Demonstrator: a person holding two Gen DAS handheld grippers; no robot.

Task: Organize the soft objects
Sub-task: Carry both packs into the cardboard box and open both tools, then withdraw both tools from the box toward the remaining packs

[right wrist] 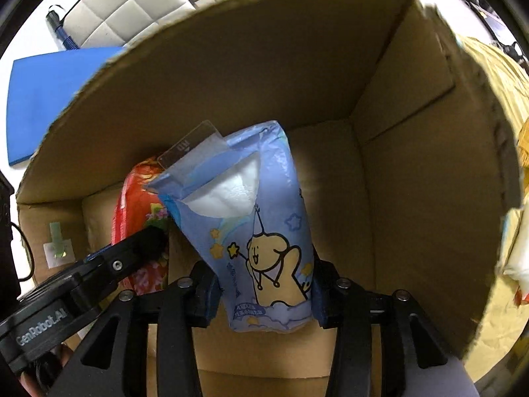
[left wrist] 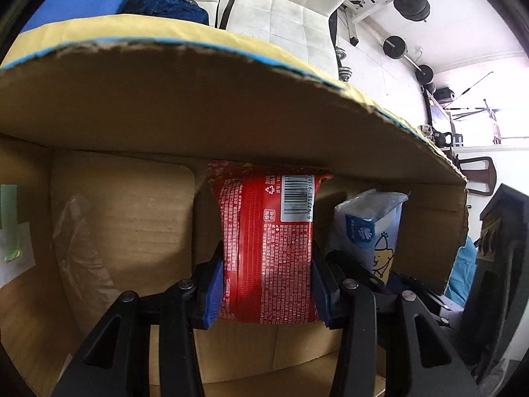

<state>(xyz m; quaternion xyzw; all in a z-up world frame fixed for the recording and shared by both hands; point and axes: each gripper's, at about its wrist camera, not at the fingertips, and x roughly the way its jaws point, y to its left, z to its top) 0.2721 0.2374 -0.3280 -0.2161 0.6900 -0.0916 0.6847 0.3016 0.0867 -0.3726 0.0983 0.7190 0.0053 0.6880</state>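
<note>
My left gripper (left wrist: 266, 292) is shut on a red soft pack (left wrist: 267, 248) with a barcode and holds it inside an open cardboard box (left wrist: 198, 106). My right gripper (right wrist: 264, 292) is shut on a blue tissue pack (right wrist: 251, 228) printed with a cartoon bear, also inside the box (right wrist: 413, 165). In the left wrist view the blue pack (left wrist: 370, 228) is just right of the red one. In the right wrist view the red pack (right wrist: 139, 218) and the left gripper's fingers (right wrist: 145, 244) are at the left.
A clear plastic bag (left wrist: 82, 248) lies against the box's left inner wall. A blue mat (right wrist: 53, 92) and a white tufted sofa (left wrist: 291, 10) lie beyond the box. Weights and a barbell rack (left wrist: 403, 6) stand at the far right.
</note>
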